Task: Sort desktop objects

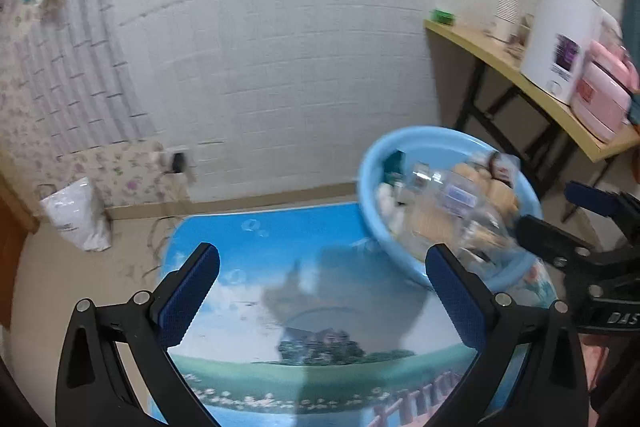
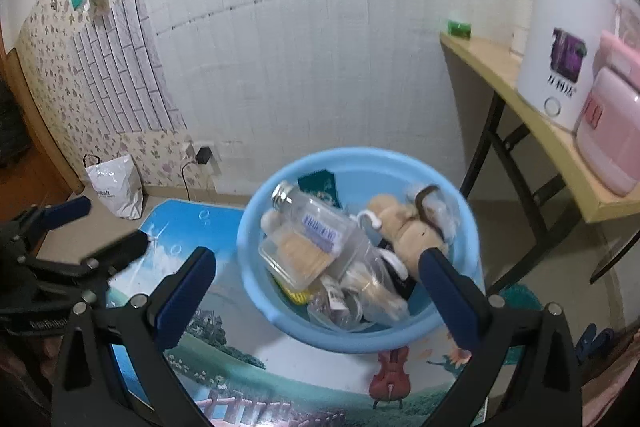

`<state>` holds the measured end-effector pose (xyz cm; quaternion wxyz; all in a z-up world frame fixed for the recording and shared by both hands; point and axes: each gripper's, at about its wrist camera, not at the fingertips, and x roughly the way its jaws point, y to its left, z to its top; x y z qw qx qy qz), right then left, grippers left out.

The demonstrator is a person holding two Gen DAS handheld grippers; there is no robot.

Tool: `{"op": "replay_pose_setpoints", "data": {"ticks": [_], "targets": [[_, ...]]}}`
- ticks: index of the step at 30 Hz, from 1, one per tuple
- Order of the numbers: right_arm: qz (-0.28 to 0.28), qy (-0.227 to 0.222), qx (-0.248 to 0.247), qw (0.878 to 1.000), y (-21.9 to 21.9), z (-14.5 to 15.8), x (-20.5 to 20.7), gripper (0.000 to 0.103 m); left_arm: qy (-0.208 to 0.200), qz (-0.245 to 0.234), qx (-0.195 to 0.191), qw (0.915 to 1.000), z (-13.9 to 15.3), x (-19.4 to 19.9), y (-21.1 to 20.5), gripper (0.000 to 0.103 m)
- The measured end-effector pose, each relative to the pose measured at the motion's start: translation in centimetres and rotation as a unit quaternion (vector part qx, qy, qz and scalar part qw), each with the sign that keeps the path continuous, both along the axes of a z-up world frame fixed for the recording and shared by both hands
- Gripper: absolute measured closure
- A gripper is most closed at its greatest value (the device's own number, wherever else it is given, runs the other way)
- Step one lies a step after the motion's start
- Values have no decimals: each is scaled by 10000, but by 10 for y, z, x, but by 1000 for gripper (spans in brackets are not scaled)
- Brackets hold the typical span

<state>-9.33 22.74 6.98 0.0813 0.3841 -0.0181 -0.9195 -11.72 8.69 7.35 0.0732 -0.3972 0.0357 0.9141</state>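
- The left hand-held gripper [image 1: 322, 281] is hovering over the picture-printed surface [image 1: 320, 367], its blue-padded jaws standing wide apart with nothing between them.
- The right hand-held gripper [image 2: 316, 281] is hanging just above the near rim of the blue basin [image 2: 356, 337], jaws spread wide and gripping nothing.
- The blue basin is sitting on the surface toward its far right part, holding the sorted things.
- A clear bottle [image 2: 316, 223] with a metal cap is lying tilted on top of the pile at the left.
- A tan plush toy [image 2: 404, 227] is lying in the basin to the right of the bottle.
- A white kettle [image 2: 564, 39] and a pink cooker [image 2: 612, 131] are standing on a wooden side table [image 2: 520, 99] at the far right.
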Motion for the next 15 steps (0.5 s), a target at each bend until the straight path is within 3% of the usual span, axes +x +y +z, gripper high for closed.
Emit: {"op": "replay_pose_setpoints", "data": {"ticks": [3, 15], "targets": [[12, -53, 12, 10000, -1, -5, -3, 0, 74, -29, -143, 9999, -5, -2, 5, 0], [-83, -128, -39, 9999, 2, -12, -7, 0, -108, 124, -1, 9999, -12, -7, -2, 0]]}}
